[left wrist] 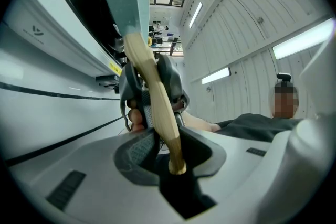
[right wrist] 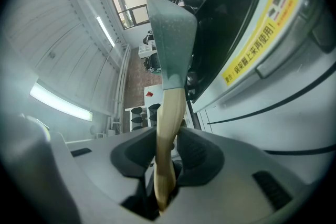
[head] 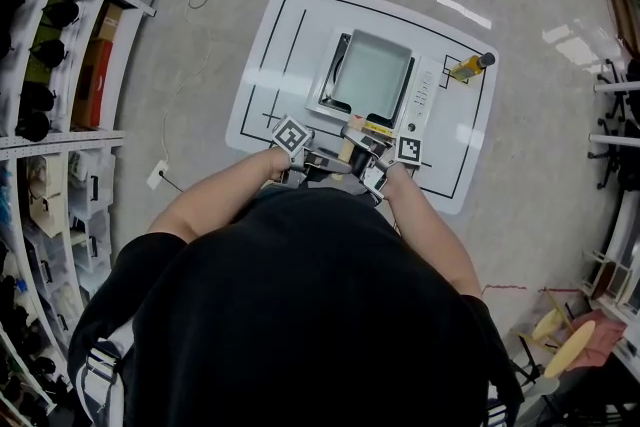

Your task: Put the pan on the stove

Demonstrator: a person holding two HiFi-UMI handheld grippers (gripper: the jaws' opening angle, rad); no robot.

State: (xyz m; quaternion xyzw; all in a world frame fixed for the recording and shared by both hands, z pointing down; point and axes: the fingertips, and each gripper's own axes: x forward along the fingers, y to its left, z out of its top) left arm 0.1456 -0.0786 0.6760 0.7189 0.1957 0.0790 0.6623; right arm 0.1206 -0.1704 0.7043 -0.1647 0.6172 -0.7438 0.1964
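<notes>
Head view: the square pan [head: 372, 70] appears already seated on the stove [head: 428, 85] at mid-desk [head: 265, 45]. The left gripper [head: 318, 160] and right gripper [head: 368, 167] meet at its near end. A bottle [head: 470, 66] stands well apart, with open desk all round.

Left gripper view: the fingers [left wrist: 137, 150] pinch the wooden handle [left wrist: 157, 92].

Right gripper view: the fingers [right wrist: 198, 153] clamp that same handle. The pan is stiff and likely front-heavy, and the smooth wood could twist.
</notes>
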